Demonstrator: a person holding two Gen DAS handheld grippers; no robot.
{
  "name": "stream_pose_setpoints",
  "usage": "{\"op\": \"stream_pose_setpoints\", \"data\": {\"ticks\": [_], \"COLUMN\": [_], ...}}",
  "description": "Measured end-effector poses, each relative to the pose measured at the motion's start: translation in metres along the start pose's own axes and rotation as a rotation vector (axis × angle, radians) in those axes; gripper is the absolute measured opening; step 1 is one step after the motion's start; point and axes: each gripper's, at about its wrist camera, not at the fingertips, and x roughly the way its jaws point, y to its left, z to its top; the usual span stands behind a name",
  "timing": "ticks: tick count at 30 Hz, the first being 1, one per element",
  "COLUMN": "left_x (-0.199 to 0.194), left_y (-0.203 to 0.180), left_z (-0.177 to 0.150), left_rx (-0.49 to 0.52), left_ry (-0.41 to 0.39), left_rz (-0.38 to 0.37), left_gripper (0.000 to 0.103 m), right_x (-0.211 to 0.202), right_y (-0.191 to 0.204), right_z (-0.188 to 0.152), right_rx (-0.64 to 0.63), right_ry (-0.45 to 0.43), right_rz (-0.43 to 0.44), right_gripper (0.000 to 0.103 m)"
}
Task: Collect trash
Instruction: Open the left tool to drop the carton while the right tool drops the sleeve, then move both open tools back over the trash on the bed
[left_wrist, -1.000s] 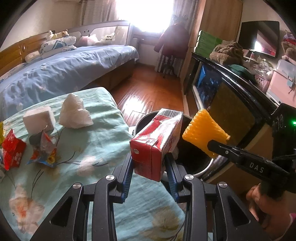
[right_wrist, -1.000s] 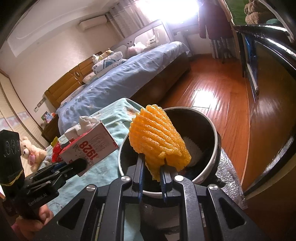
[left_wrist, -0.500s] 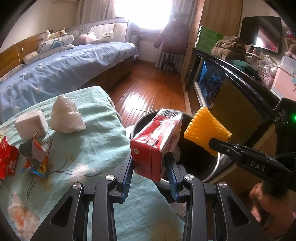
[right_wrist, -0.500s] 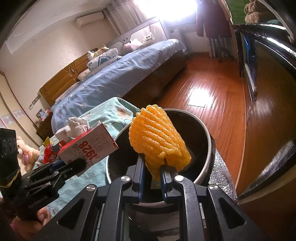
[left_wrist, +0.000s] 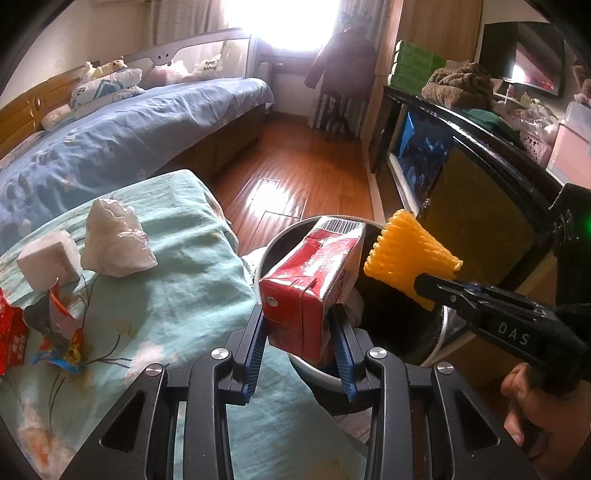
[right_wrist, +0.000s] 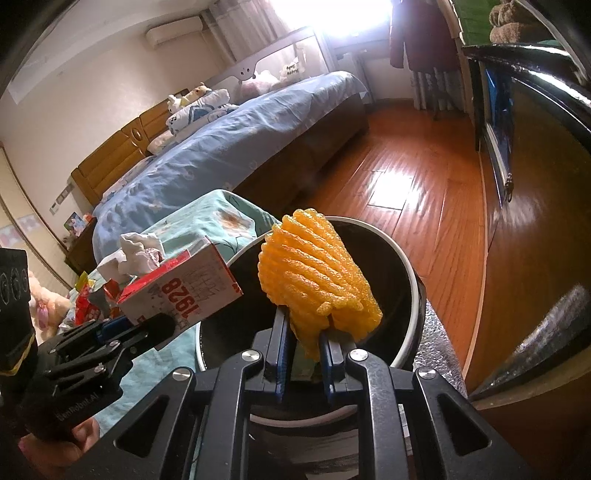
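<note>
my left gripper is clamped on a stiff, light red carton by its sides and my right gripper pinches a soft, squashy yellow foam net at its edge, both over the bin.

Black tool frames, blue pads, silver screws, "DAS" lettering.

Carton: red with white panels, a black barcode on its end and red digits on a white side. Foam net: orange-yellow, ribbed mesh pattern. Bin: black inside, white rim. Worktop cloth: pale teal with white and peach flowers on dark stems. Crumpled tissue: white. Foam block: white. Snack wrappers: red, blue, silver. Fingers: blue pads on black frames.
</note>
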Motion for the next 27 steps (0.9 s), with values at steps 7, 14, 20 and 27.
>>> {"op": "stream_pose_setpoints", "data": {"ticks": [7,14,20,27], "left_x": [0.002,-0.007,-0.032,-0.068], "left_y": [0.000,0.003,0.024,0.058], "left_z": [0.005,0.000,-0.019,-0.052], "left_rx": [-0.011,-0.036,-0.088,-0.153], "left_ry": [0.005,-0.002,-0.024,-0.042], "left_rz": [-0.028,-0.047,-0.047,0.004], "left_gripper": [0.034,0.046,0.051,0.060], "right_x": [0.003,-0.004,-0.013,-0.017], "right_y": [0.000,-0.002,0.008,0.042], "right_z": [0.002,0.001,-0.006,-0.018], "right_rx": [0.006,0.027,0.036,0.023], "right_ry": [0.014,-0.003,-0.019,-0.016], "right_rz": [-0.001,0.003,0.025,0.099], "right_gripper": [0.019,0.056,0.067,0.081]}}
